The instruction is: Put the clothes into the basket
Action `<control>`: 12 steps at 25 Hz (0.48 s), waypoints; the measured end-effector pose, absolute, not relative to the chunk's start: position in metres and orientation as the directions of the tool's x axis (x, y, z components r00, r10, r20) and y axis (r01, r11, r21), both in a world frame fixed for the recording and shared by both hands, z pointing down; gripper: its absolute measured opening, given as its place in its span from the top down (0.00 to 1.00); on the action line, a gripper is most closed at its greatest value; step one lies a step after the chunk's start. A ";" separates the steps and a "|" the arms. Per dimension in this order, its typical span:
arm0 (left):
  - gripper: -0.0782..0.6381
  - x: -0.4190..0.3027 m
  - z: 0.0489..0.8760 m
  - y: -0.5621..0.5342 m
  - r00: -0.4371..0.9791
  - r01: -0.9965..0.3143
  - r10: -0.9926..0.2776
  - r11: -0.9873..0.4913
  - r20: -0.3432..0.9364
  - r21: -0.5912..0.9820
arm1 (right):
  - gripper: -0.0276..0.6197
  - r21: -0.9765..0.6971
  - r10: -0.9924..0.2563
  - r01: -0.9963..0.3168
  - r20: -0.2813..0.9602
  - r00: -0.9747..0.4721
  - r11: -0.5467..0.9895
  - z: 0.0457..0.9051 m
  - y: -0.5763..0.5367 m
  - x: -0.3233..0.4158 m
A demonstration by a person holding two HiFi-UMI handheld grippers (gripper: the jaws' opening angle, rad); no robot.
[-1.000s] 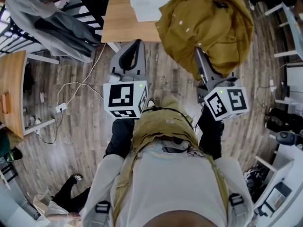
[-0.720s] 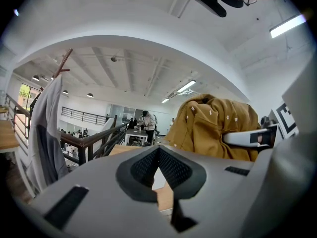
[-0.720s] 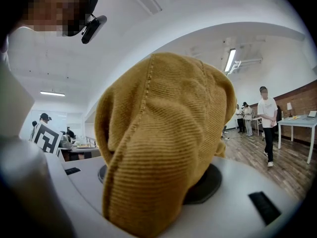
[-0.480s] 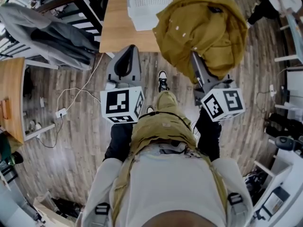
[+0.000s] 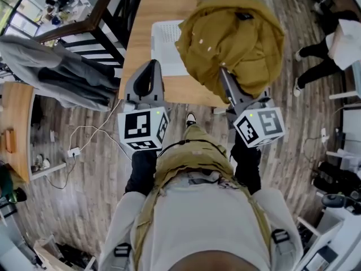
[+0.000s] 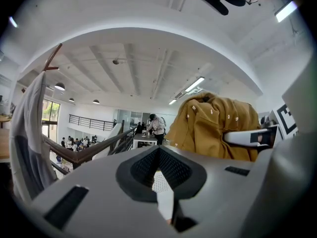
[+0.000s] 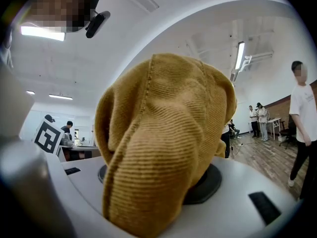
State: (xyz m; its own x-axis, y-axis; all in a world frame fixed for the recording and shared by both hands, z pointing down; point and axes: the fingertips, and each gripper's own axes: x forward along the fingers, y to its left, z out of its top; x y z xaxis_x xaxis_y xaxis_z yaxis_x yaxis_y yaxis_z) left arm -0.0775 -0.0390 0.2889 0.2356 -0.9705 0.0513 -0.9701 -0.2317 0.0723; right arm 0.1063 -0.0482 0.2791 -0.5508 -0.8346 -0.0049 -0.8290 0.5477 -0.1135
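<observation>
While right claw [image 5: 224,77] clamps ribbed corduroy jacket [image 5: 231,38] | white perforated basket [image 5: 166,49]

1 mustard corduroy jacket [image 5: 234,38], bunched and held up off the table [image 5: 169,4], overlaps the right side of 1 white mesh basket [image 5: 165,49], which sits upright on the wooden top.

You hold both grippers level and side by side in front of you, pointing to the far side. Your left gripper [image 5: 151,68] has its jaws together with nothing between them. Your right gripper [image 5: 227,79] has its jaws clamped on a fold of the jacket [image 5: 234,33], which drapes over its tips. Your left arm [image 5: 140,168] and right arm [image 5: 248,161] are bent, elbows near your sides.
</observation>
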 end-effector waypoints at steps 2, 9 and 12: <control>0.89 -0.075 0.291 -0.066 0.237 -0.970 -0.969 -0.233 0.062 0.070 | 0.61 -0.115 -0.830 -0.825 -0.002 -0.557 0.554 0.280 -0.075 0.107; 0.89 -0.063 0.297 -0.137 0.243 -0.969 -0.966 -0.238 0.087 0.063 | 0.61 -0.132 -0.820 -0.814 0.019 -0.572 0.565 0.291 -0.140 0.111; 0.89 -0.050 0.296 -0.157 0.252 -0.967 -0.962 -0.248 0.100 0.056 | 0.61 -0.137 -0.818 -0.813 0.025 -0.574 0.566 0.289 -0.159 0.120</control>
